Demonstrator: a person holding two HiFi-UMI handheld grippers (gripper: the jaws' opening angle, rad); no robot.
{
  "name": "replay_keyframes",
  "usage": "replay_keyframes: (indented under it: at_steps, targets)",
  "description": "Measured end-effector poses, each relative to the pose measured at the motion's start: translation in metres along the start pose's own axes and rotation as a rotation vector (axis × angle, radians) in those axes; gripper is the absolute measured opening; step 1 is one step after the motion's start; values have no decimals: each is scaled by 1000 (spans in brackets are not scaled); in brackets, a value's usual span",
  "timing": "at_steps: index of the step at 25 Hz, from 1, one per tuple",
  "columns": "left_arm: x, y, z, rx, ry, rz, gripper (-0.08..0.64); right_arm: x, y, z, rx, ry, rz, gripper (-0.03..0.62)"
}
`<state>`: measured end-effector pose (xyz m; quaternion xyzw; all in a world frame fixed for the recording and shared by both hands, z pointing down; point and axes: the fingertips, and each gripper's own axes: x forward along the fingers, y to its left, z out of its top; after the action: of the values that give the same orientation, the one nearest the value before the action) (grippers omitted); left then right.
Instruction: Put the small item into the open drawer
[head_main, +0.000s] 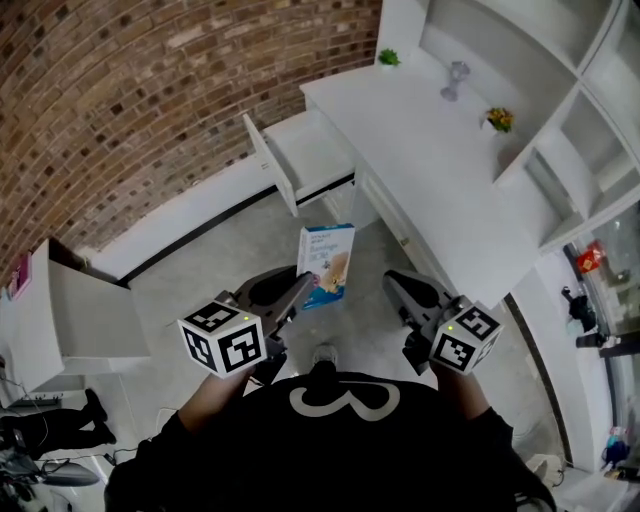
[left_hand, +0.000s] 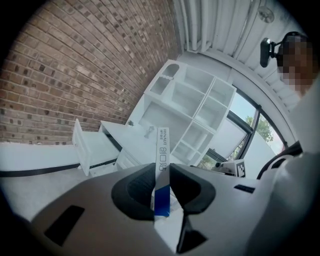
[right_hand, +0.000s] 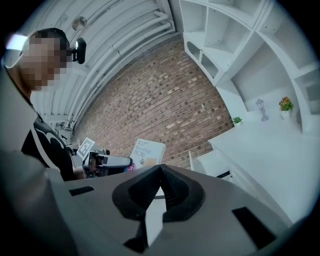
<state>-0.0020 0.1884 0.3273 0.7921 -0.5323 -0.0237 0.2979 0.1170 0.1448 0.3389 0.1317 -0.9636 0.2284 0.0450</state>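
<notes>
**Carton pinched in our left tool (left_hand: 161, 172), short of the open drawer (head_main: 300, 160)**

Nearest to us, our left tool grips a flat blue-and-white carton (head_main: 326, 264) near its lower end. Its pads press on the two broad faces and the carton stands upright out of the jaws. Our right tool (right_hand: 160, 172) is pressed together at the tips with nothing between them. It rides level with the left one, just to the right of the carton and apart from it.

Both tools and the carton hang over the grey floor (head_main: 225, 245), on the near side of the drawer and well apart from it. The drawer is white and pulled out from the left end of the white desk (head_main: 430, 190).

On the desk top beyond the drawer, a small green plant (head_main: 388, 58) sits at the far corner. Farther to the right of the drawer stand a small clear stemmed ornament (head_main: 455, 80), which we cannot identify, and a little pot of yellow-orange flowers (head_main: 498, 120). White shelves (head_main: 560, 120) rise past these. A brick wall (head_main: 130, 100) runs behind the drawer and off to its left.
</notes>
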Motion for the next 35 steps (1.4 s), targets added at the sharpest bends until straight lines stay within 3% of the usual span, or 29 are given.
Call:
replay_keyframes:
  at_steps: [8, 15, 23, 35]
  targets:
    - [3, 52, 31, 6, -36, 25, 87, 59, -14, 20, -32, 11, 31, 11]
    - [10, 67, 44, 22, -53, 22, 87, 72, -18, 28, -64, 9, 35, 11]
    - [11, 69, 38, 18, -43, 41, 87, 69, -23, 26, -48, -7, 38, 11]
    - [51, 135, 69, -32, -4, 88, 87, 144, -80, 48, 25, 30, 60, 11]
